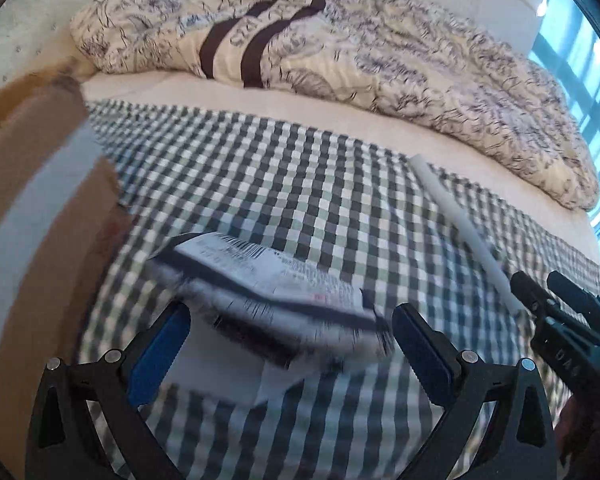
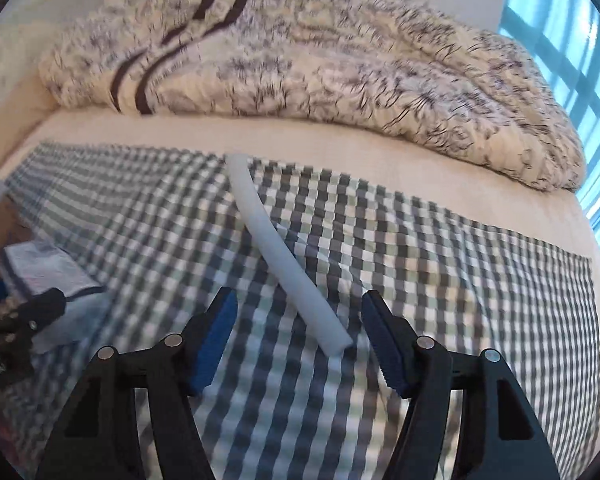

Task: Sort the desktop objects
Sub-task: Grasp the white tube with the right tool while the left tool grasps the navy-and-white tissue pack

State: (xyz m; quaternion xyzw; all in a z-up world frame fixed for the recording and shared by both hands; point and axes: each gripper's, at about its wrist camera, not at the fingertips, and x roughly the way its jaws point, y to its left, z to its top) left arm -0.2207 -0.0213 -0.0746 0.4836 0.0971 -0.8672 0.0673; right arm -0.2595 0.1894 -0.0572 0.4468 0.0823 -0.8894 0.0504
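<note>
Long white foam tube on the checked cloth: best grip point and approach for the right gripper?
Take the long white foam tube just above its near end, from above. It lies flat on the checked cloth, running away from the open right gripper, whose fingers already straddle that end. Closing across the narrow round body looks easiest.

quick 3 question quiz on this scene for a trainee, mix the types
1. True or false: the right gripper is shut on the white tube.
2. The printed packet lies in front of which gripper? A) left gripper B) right gripper C) neither
3. Fill in: both items rest on a ____ cloth.

Key: 1 false, its jaws are open with the tube end between them. 2 A. 3 checked.
</note>
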